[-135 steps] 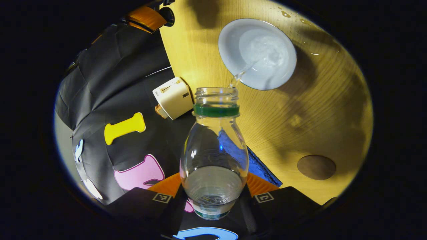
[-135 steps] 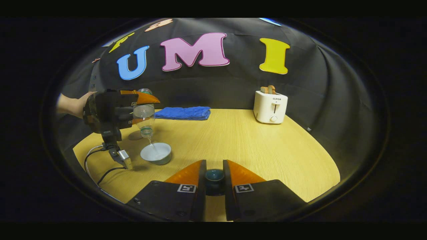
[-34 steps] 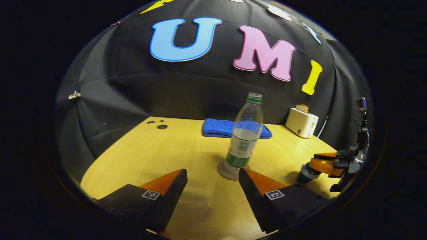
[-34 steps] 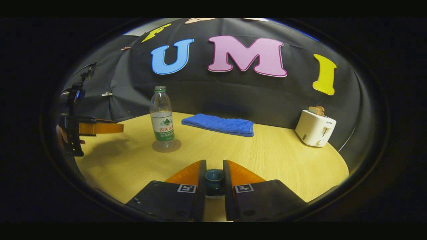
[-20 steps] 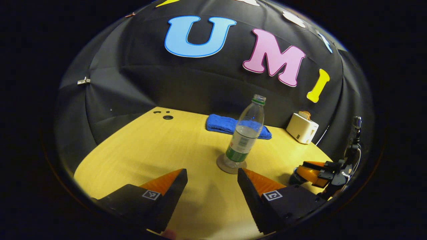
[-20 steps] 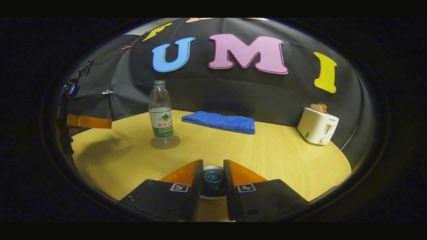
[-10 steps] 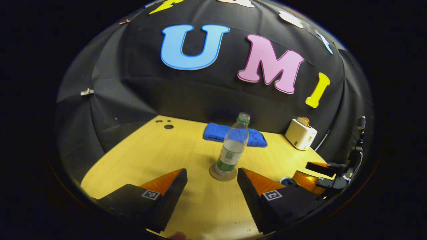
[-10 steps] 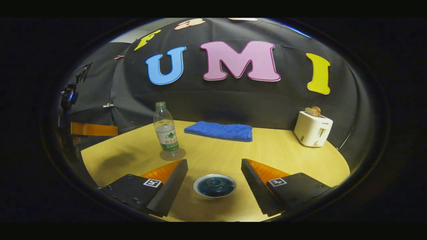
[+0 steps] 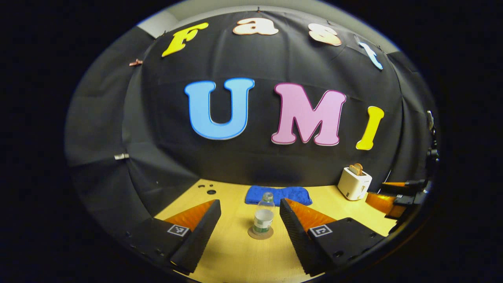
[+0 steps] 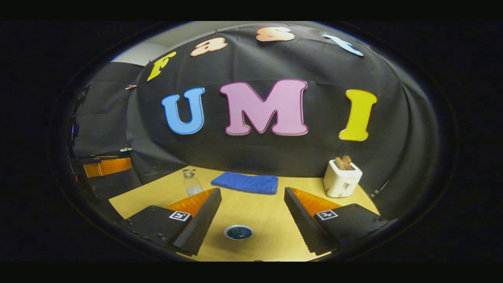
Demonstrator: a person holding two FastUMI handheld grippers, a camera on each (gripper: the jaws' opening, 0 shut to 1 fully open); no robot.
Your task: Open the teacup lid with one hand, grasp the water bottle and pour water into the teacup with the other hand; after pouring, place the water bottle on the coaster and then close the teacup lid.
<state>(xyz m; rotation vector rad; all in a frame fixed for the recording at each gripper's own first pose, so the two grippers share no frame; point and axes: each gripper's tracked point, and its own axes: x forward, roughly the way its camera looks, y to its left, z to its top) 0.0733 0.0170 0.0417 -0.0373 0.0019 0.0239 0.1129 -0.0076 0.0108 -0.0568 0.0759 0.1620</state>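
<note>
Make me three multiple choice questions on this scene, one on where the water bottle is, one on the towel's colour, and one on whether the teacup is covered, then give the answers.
1. Where does the water bottle stand?
A. on the coaster
B. on the towel
C. on top of the toaster

2. What colour is the folded towel?
A. white
B. blue
C. red

3. What state is the teacup in?
A. lying on its side
B. uncovered
C. lid on

Answers:
1. A: in the left gripper view the bottle's base sits on the round coaster on the table.
2. B: the towel at the back of the table is blue in both views.
3. C: in the right gripper view the dark lid covers the cup, which sits free between the right gripper's spread fingers.
</note>
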